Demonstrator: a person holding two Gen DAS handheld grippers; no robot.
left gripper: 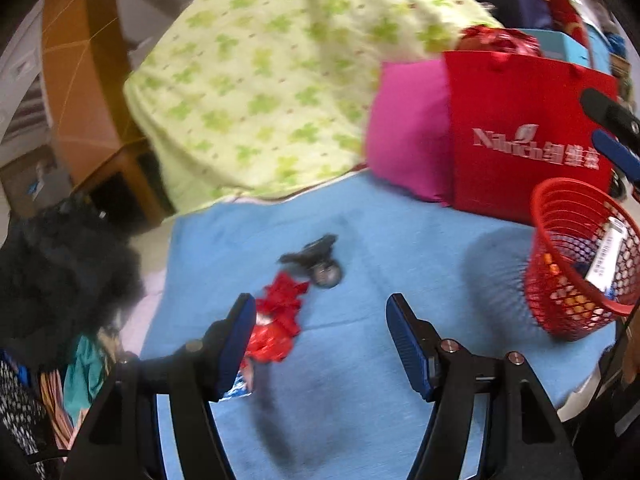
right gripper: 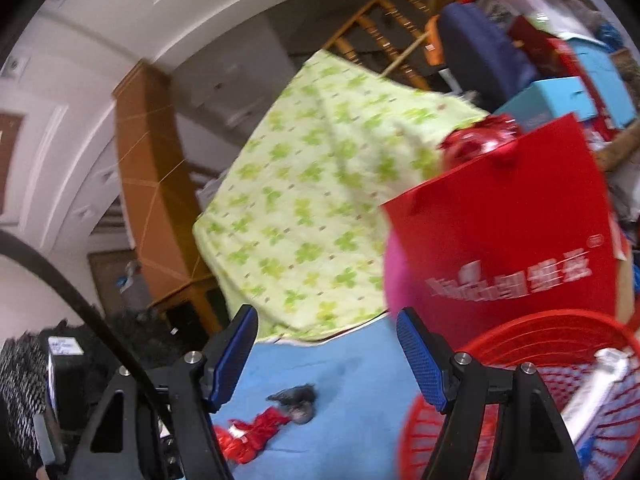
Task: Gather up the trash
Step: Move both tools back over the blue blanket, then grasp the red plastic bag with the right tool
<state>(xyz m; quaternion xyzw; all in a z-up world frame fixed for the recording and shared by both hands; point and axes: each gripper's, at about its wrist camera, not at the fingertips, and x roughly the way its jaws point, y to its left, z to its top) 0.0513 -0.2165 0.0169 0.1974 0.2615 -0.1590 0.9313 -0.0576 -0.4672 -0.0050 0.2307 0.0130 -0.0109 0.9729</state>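
Blue bed sheet (left gripper: 360,220) holds red wrapper (left gripper: 280,320). Left hand-held gripper (left gripper: 320,336), wide open and empty, should centre over it before closing; right hand-held gripper (right gripper: 326,356) is open, empty, by the red basket (left gripper: 576,256).

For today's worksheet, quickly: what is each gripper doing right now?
Left gripper: open, holding nothing, above the red wrapper.
Right gripper: open, holding nothing, by the red basket.

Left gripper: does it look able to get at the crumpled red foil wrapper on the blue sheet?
Probably yes. The left gripper is open, and the crumpled red foil wrapper lies just ahead by its left finger, nothing covering it.
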